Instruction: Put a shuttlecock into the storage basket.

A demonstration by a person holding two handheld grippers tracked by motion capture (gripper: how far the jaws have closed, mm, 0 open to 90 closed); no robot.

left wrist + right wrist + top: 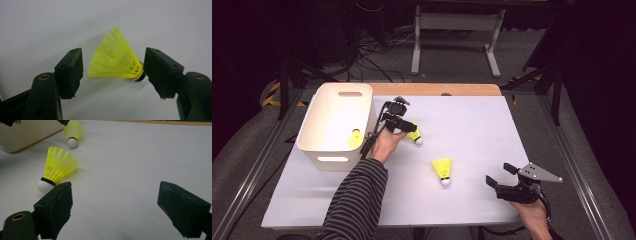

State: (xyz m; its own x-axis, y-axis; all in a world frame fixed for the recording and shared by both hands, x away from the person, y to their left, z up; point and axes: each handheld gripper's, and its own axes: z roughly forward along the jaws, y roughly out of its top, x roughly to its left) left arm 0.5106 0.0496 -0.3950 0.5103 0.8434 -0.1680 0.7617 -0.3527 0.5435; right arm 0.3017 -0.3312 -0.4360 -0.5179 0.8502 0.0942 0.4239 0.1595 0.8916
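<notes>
Left gripper point(404, 126) hovering at the left-middle of the white table point(472, 130), jaws standing apart around the far shuttlecock point(113, 58), not yet closing on it. Lying on its side between the pads, long axis running across from one jaw to the other: open skirt pointing to the one jaw with a small gap, cork end just beside or touching the other jaw, hard to tell which. So only closing along this axis looking needed, probably squeezing the skirt lengthwise. Just to the left, white bin point(337, 122) standing with one more yellow shuttlecock point(355, 138) already inside, near its right wall.

Moving right: near shuttlecock point(443, 170) lying in the middle of the table, skirt to the far side, white cork toward the near edge. Right gripper point(502, 176) resting at the near right, jaws wide apart and holding nothing, the near shuttlecock lying to its left, well closer to this gripper than to the other.

No brand, label or readable writing appearing anywhere.
</notes>
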